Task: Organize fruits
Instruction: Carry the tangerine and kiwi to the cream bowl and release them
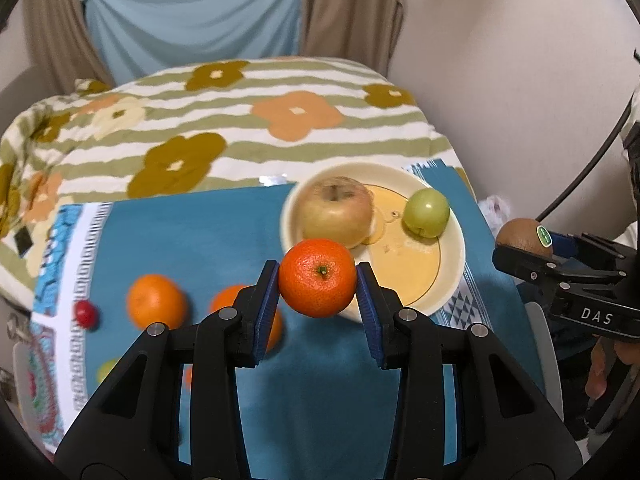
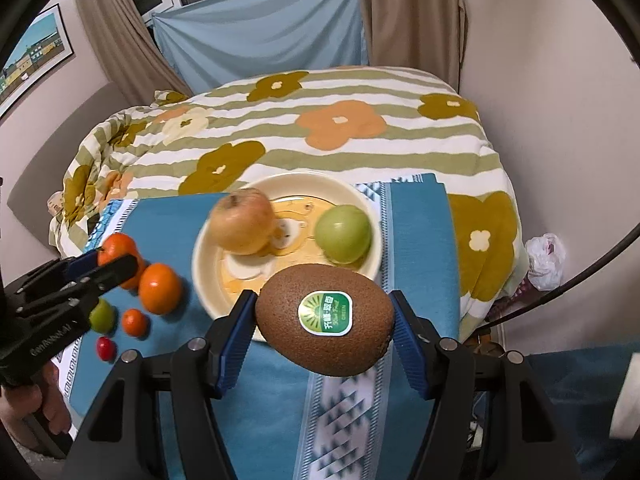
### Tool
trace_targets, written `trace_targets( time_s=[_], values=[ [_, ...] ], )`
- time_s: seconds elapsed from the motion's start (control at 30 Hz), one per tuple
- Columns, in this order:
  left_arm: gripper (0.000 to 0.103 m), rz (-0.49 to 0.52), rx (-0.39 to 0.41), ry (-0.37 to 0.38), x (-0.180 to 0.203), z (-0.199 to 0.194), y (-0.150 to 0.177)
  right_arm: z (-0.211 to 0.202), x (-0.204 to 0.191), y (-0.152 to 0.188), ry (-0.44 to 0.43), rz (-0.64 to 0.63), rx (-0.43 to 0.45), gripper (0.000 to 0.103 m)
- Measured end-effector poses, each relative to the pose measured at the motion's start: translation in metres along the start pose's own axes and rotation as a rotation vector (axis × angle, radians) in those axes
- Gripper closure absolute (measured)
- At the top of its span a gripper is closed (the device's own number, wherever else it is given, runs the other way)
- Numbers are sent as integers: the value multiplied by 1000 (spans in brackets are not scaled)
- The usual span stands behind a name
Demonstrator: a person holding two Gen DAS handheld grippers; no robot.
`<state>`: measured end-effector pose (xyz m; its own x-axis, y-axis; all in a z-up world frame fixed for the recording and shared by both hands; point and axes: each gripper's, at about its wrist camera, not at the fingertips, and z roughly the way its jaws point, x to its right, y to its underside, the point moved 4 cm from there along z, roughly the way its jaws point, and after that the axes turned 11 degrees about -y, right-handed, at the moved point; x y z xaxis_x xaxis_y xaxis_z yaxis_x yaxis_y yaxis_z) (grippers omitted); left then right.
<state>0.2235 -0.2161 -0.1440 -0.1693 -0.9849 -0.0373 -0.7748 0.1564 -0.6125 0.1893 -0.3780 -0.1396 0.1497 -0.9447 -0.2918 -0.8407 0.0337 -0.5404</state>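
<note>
Left gripper (image 1: 317, 278): jaws clamped on a tangerine (image 1: 317, 277), held above the bowl's (image 2: 208, 280) near rim. Right gripper (image 2: 324, 320): jaws pressed to a kiwi (image 2: 324, 330), likewise aloft. Bowl, on blue cloth (image 2: 172, 216): apple (image 2: 243, 220), green fruit (image 2: 343, 233).

**Orange, brown and green on teal**

The bowl (image 2: 362, 200) is cream with a yellow floor. In it lie a yellow-blushed apple (image 2: 243, 220) and a green fruit (image 2: 343, 233). Beside the bowl: a bright orange mandarin (image 1: 317, 277), a brown kiwi (image 2: 324, 320) with a green sticker, and a teal cloth (image 2: 420, 240) with a white triangle-patterned band.
</note>
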Motion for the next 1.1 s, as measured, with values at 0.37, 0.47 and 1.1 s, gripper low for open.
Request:
trace_targets(
  time_s=[0.37, 0.47, 1.1],
  values=[
    [60, 99, -96, -3, 49, 61, 0, 27, 29, -10, -43, 16, -34, 42],
    [60, 102, -104, 3, 51, 64, 2, 31, 34, -12, -49, 19, -36, 42],
    [0, 33, -57, -78, 8, 21, 9, 48, 10, -10, -121, -43, -62, 42]
  ],
)
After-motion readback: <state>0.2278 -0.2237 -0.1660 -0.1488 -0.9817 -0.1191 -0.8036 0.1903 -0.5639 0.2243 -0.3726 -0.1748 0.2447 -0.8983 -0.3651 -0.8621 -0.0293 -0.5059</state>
